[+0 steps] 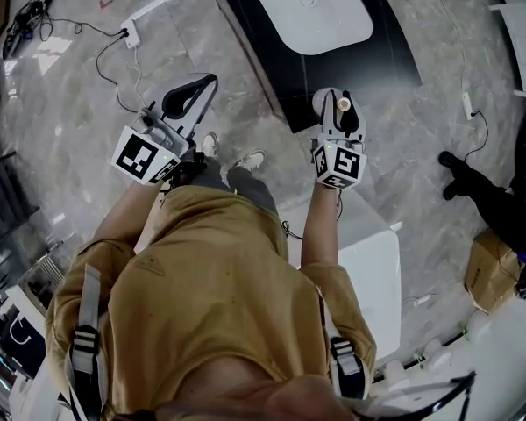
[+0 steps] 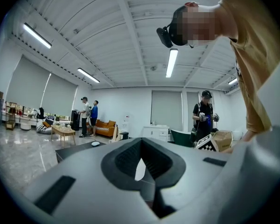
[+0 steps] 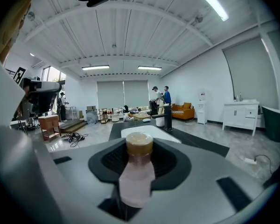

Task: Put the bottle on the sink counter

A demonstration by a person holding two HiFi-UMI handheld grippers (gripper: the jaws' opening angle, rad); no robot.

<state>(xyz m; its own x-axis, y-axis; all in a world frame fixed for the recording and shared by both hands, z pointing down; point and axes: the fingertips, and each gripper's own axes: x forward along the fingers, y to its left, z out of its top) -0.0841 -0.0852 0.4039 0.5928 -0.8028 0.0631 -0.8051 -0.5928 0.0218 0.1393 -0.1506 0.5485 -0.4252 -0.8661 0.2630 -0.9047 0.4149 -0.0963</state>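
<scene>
A small pinkish bottle (image 3: 136, 174) with a tan cap (image 1: 343, 103) stands upright between the jaws of my right gripper (image 3: 139, 164), which is shut on its body. In the head view that right gripper (image 1: 337, 99) hovers over the floor just short of the black sink counter (image 1: 394, 55) with its white basin (image 1: 311, 7). The right gripper view shows the counter (image 3: 196, 141) straight ahead, with the basin (image 3: 147, 131) and a black faucet (image 3: 167, 119). My left gripper (image 1: 207, 84) points away over the floor, jaws shut with nothing in them (image 2: 141, 161).
A power strip (image 1: 130, 33) and cables lie on the marble floor at far left. A white cabinet (image 1: 377, 270) stands below my right arm. A cardboard box (image 1: 491, 270) and a person's dark leg (image 1: 473, 182) are at right. Other people (image 2: 204, 118) stand across the room.
</scene>
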